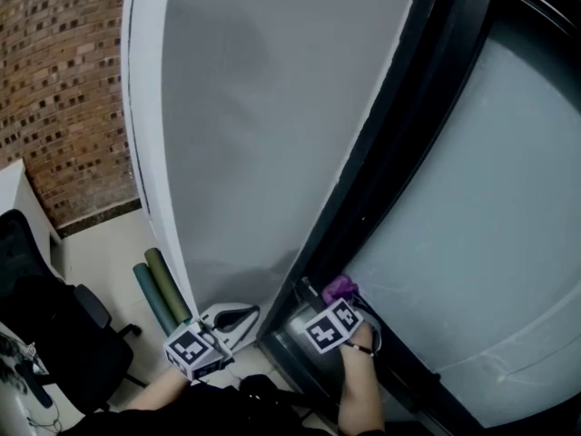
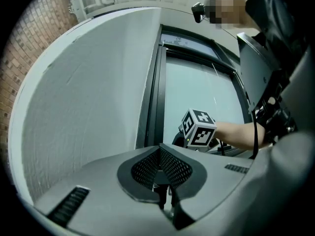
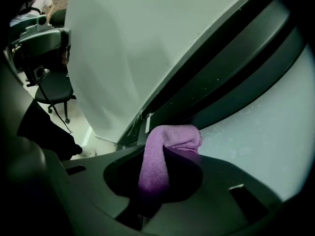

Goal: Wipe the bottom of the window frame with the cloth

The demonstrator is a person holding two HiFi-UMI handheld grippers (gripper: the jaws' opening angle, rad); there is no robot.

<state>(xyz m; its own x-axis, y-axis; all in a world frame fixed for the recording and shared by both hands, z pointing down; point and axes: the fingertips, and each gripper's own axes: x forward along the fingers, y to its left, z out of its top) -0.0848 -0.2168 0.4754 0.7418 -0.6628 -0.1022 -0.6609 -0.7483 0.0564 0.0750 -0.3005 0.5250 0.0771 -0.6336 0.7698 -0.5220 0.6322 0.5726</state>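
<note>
- Right gripper (image 3: 153, 195), low at the foot of the frame: jaws closed on a purple cloth (image 3: 166, 140), a pinched strip rising between them, free end folded over at the top.
- Cloth end at the lower corner of the dark window frame (image 1: 386, 175), beside the frosted pane (image 1: 481, 198); contact not certain.
- Left gripper (image 2: 160, 156): jaws pressed together, nothing between, close by the white wall panel (image 1: 272, 134), apart from the frame.
- Further left, below the brick wall (image 1: 59, 80): black office chair (image 1: 54, 343), two rolled tubes (image 1: 162, 289) beside the panel.
</note>
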